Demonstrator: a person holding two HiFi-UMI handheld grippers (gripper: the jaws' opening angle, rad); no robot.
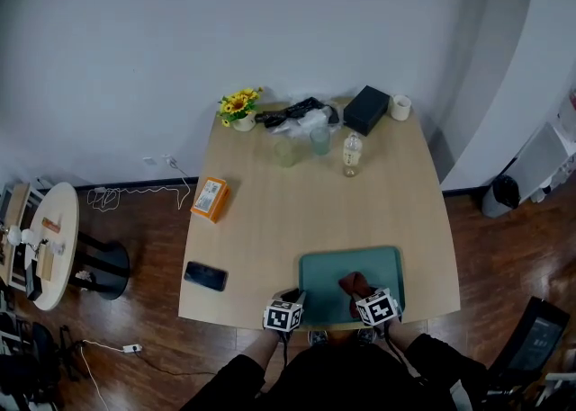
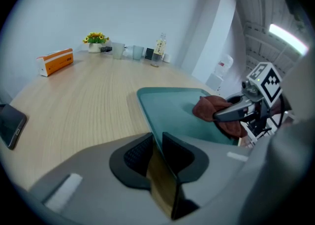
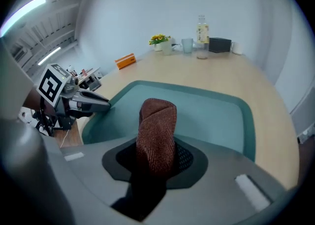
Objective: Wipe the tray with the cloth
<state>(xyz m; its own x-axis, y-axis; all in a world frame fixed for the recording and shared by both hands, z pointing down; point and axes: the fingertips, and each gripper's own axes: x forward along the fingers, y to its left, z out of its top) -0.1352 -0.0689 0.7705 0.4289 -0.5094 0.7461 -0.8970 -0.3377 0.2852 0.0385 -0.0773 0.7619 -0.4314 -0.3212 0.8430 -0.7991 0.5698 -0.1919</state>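
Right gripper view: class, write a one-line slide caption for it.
The right tool grips a brown cloth over the teal tray; the left tool clamps the tray's rim.

In the head view, the tray (image 1: pixel 324 274) lies on the table (image 1: pixel 270 229) at lower centre, against the near edge. The cloth (image 1: pixel 356 284) rests on it, between the jaws of my right claw (image 1: pixel 362 291). My left claw (image 1: pixel 292 297) is at the tray's lower-left corner. A phone (image 1: pixel 205 275) lies lower left, with a box (image 1: pixel 210 199) above it. Flowers (image 1: pixel 238 107), cups (image 1: pixel 286 151), a bottle (image 1: pixel 352 155) and a case (image 1: pixel 366 110) line the top edge.
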